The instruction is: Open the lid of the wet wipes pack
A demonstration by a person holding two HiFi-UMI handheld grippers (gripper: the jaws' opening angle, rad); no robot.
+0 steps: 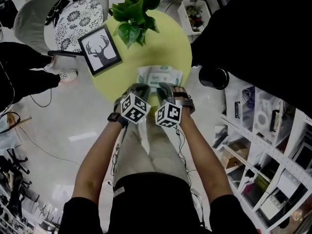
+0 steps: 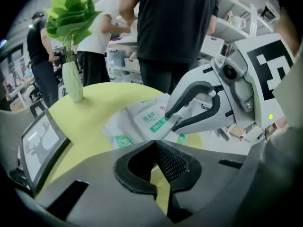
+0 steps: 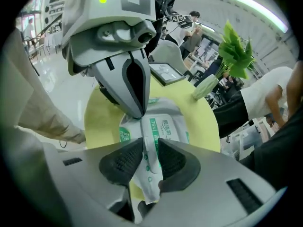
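The wet wipes pack (image 1: 161,75) (image 2: 140,122) (image 3: 170,126) lies flat on the round yellow-green table (image 1: 170,43), near its front edge. It is white with green print, and its lid label lies closed. My right gripper (image 1: 165,88) (image 3: 150,148) (image 2: 174,121) is shut on the pack's near edge, with the wrapper pinched between the pads. My left gripper (image 1: 139,87) (image 2: 154,148) (image 3: 138,115) is shut with nothing in it. Its tip rests at the pack's near left corner, right beside the right gripper.
A leafy plant in a pale vase (image 1: 136,16) (image 2: 72,82) stands at the table's far side. A framed deer picture (image 1: 101,49) (image 2: 38,143) leans at the left. A chair (image 1: 73,18) stands beyond; white shelving (image 1: 263,130) is at the right. People (image 2: 175,27) stand behind the table.
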